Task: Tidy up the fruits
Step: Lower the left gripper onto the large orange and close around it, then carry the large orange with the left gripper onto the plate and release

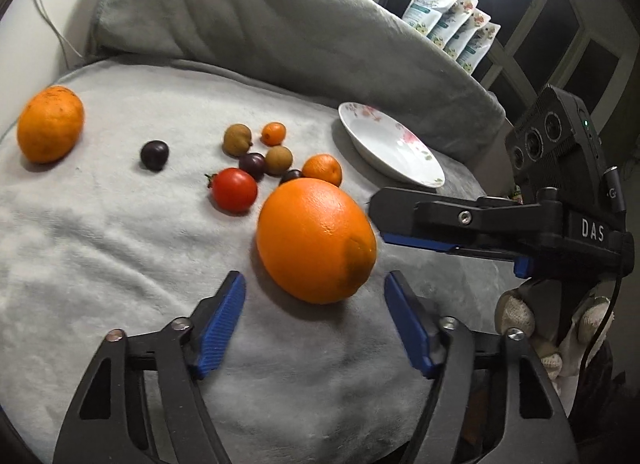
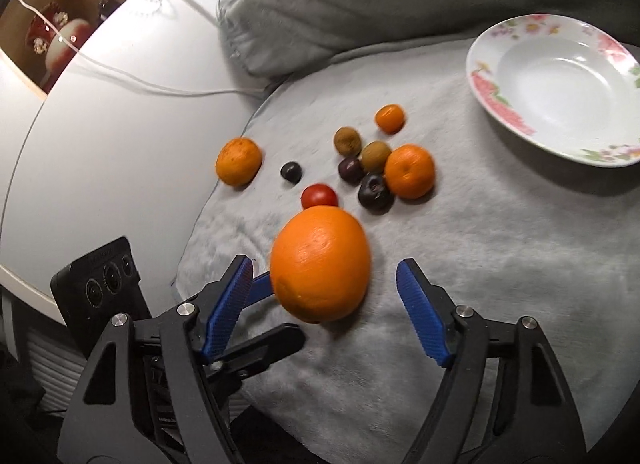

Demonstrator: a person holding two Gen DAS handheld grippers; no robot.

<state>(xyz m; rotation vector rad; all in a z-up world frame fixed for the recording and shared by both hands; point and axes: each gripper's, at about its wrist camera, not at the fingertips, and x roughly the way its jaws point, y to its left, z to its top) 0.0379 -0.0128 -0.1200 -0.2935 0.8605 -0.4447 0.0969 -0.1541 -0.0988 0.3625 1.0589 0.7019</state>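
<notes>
Lying on the grey blanket (image 1: 100,248) near the plate (image 2: 560,88): big orange (image 1: 316,240), glossy, dimpled, bruised at one end. Gaping wide around it, both left gripper (image 1: 314,318) and right gripper (image 2: 324,304), not touching. Hiding behind it, half a tomato (image 2: 319,195).

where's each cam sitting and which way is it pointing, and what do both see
Left wrist: on the left gripper, looking along its open fingers over the big orange toward the plate; the right gripper and a gloved hand show at right.
Right wrist: on the right gripper, open, facing the same orange; the left gripper shows at lower left.
Shared: orange, small fruits, plate, grey blanket.
</notes>
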